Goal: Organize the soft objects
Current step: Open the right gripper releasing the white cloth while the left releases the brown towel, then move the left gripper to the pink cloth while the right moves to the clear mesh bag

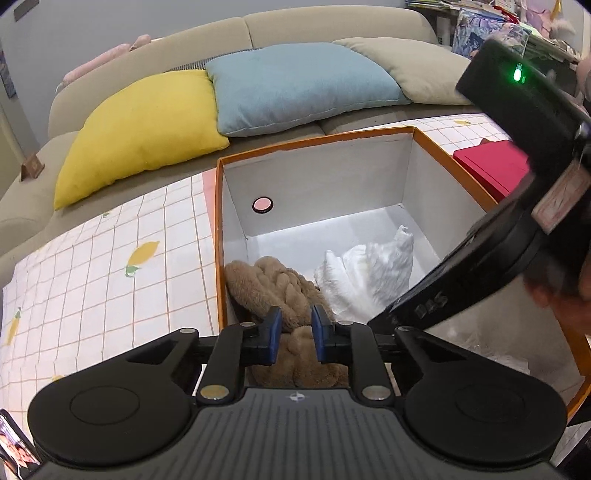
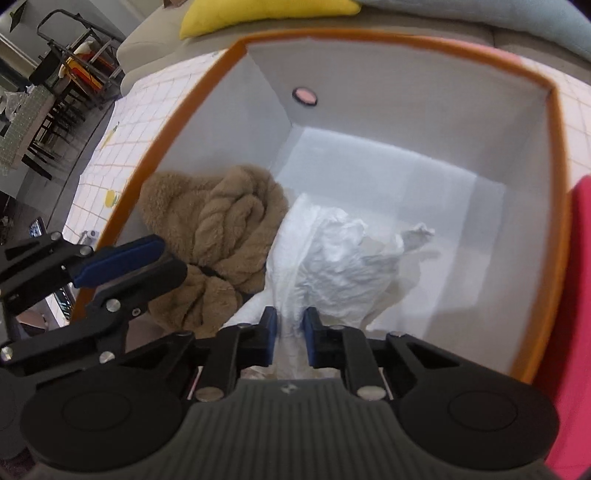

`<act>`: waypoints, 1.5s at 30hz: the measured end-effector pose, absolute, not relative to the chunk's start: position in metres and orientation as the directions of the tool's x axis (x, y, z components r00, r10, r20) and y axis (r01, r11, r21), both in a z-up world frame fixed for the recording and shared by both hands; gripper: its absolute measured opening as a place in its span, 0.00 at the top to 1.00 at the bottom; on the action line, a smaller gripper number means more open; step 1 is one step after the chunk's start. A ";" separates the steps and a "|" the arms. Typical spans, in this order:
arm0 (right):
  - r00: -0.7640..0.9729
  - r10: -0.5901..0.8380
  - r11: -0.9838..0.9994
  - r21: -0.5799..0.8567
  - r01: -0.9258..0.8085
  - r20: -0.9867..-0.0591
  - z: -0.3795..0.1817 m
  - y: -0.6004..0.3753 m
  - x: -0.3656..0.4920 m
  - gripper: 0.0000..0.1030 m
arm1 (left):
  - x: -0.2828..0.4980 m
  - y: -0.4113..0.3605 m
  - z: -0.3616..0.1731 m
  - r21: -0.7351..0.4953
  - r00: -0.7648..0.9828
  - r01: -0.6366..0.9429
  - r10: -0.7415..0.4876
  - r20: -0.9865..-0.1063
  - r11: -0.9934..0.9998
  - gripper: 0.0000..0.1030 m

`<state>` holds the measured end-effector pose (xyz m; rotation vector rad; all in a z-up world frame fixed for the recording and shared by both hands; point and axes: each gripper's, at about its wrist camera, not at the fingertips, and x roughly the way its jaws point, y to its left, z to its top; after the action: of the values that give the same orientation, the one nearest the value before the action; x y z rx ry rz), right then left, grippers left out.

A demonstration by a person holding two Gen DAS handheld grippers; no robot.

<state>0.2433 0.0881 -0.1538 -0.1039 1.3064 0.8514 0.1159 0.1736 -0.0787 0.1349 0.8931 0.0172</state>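
Orange-rimmed box [image 1: 417, 130] with white interior, standing on a tabletop [image 1: 92, 277] covered in a lemon-print grid cloth; inside, against the left wall, a brown plush item [image 2: 221, 236], and just beside it on the right, touching, a white crumpled fabric [image 2: 332, 258]. Left gripper [image 1: 296, 328] angled down into the box, jaws narrowed onto a fold of the brown plush, blue pads [image 1: 274, 334] pressing its pile. Right gripper [image 2: 290, 338] likewise angled down, jaws clenched on a strip of the white fabric. Red box [image 1: 491, 166] on the tabletop right of the orange-rimmed box; beyond, a sofa [image 1: 332, 26] bearing a yellow cushion [image 1: 140, 133], a blue cushion [image 1: 295, 85] and a beige cushion [image 1: 417, 66].
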 end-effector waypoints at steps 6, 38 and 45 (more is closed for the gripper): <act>0.020 0.464 0.714 0.360 -0.601 -0.886 -0.160 0.094 0.239 0.87 | 0.113 0.172 -0.078 0.132 0.629 0.039 0.078 -0.773 0.990 0.77; 0.456 0.550 0.791 0.260 -0.554 -0.700 -0.048 -0.084 0.144 0.63 | 0.050 0.087 -0.016 -0.080 0.783 -0.031 -0.025 -0.621 0.996 0.54; 0.618 0.446 0.855 0.104 -0.508 -0.647 -0.056 -0.137 0.114 0.44 | 0.048 0.043 -0.018 -0.126 0.780 0.039 -0.109 -0.616 0.991 0.69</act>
<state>0.1137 -0.1371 -0.0564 -0.0921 0.7185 0.5495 0.0482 0.0435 -0.0178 -0.1086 0.6719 -0.0805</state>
